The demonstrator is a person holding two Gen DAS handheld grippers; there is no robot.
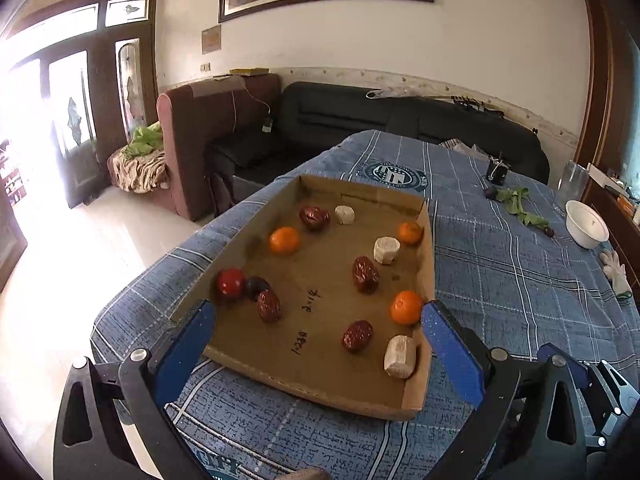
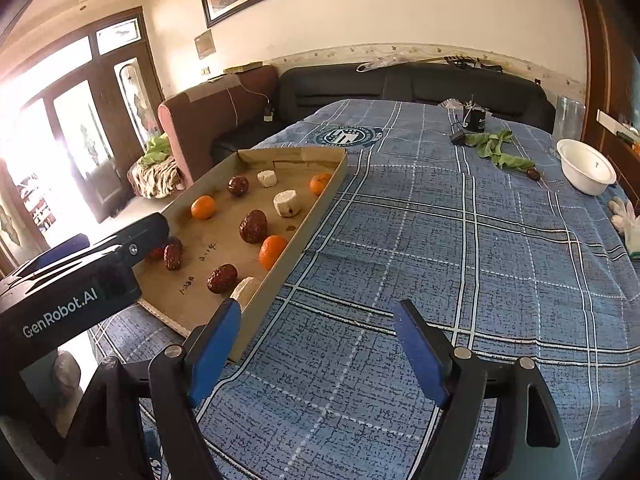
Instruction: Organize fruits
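Observation:
A shallow cardboard tray lies on the blue plaid tablecloth and also shows in the right wrist view. It holds three oranges, several brown dates, three white cylinder pieces, a red fruit and a dark plum. My left gripper is open and empty, hovering over the tray's near end. My right gripper is open and empty over bare cloth just right of the tray. The left gripper's black body shows at left in the right wrist view.
A white bowl stands at the table's far right, with a green leafy sprig, a dark fruit, a small black device, a clear glass and a white glove. Sofas stand beyond the table.

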